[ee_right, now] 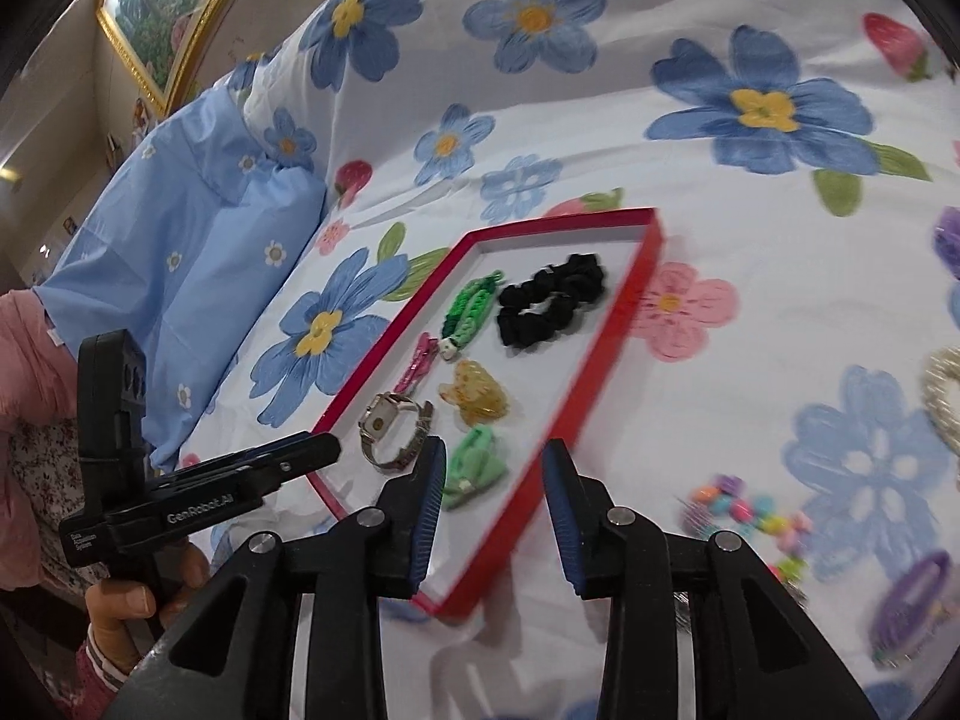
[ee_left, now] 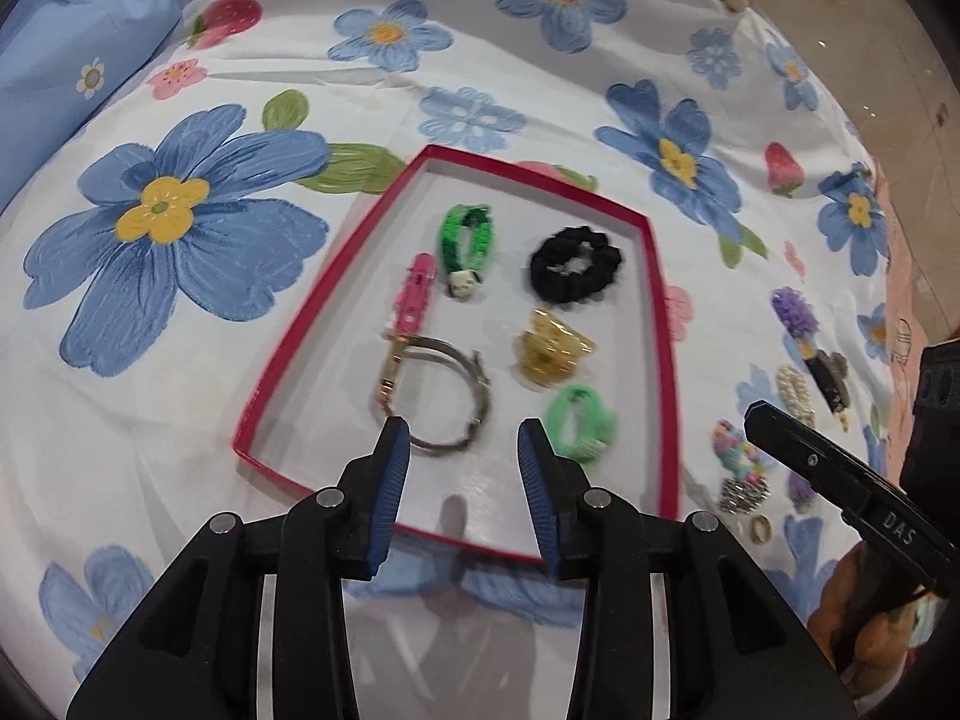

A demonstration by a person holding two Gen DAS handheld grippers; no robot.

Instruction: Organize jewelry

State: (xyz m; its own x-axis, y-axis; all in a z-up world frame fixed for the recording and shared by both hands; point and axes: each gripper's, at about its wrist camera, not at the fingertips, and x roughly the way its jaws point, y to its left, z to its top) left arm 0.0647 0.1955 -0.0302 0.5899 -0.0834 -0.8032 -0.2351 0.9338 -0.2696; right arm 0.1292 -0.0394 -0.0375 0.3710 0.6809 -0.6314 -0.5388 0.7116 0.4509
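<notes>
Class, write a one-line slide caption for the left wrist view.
Open left gripper hovers over red tray holding watch, scrunchie and clips.

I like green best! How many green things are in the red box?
2. A green braided band lies near the far end of the red box, and a green clip near the front.

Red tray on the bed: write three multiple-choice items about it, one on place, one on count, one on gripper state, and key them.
1. Where in the red tray is the black scrunchie?
A. far right corner
B. near left corner
C. outside it

2. How many items lie in the tray?
A. three
B. six
C. nine

3. How are the left gripper and right gripper?
A. both open, empty
B. both shut
C. left holds the watch

Key: 1 A, it sits far right beside the rim. 2 B, scrunchie, watch, pink clip, gold clip and two green pieces. 3 A, nothing sits between either pair of fingers.
</notes>
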